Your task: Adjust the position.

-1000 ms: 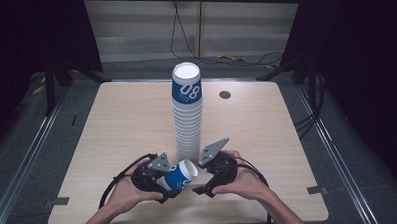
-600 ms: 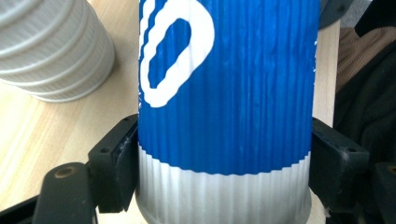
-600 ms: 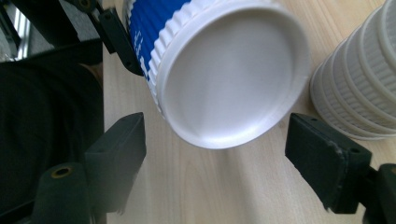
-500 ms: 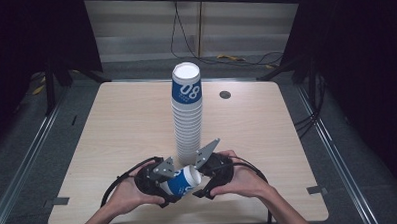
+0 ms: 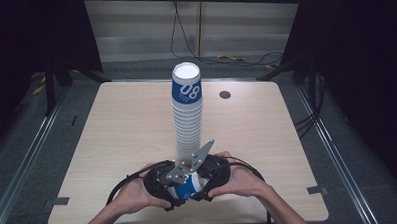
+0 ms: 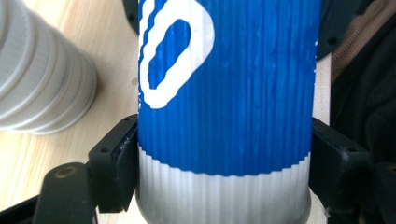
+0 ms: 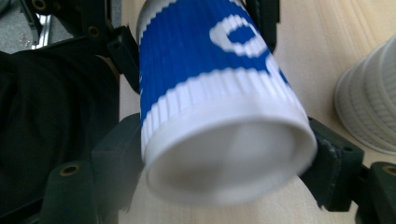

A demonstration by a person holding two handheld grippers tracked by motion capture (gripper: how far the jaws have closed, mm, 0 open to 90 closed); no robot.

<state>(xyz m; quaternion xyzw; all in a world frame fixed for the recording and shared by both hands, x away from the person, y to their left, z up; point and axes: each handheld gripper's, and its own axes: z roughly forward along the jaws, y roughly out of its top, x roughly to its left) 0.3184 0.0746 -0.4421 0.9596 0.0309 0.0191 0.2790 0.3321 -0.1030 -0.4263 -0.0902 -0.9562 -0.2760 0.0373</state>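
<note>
Both tongs, left (image 5: 165, 185) and right (image 5: 209, 184), clamp one cup (image 5: 186, 188), the right having just been closing; keep pressure light, or it crumples.

White "08" on blue band of top cup (image 5: 186, 90) of the cup stack (image 5: 187, 127)

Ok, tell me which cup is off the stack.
The blue-and-white cup between both grippers at the table's near edge; the others sit nested in the tall stack behind it.
</note>
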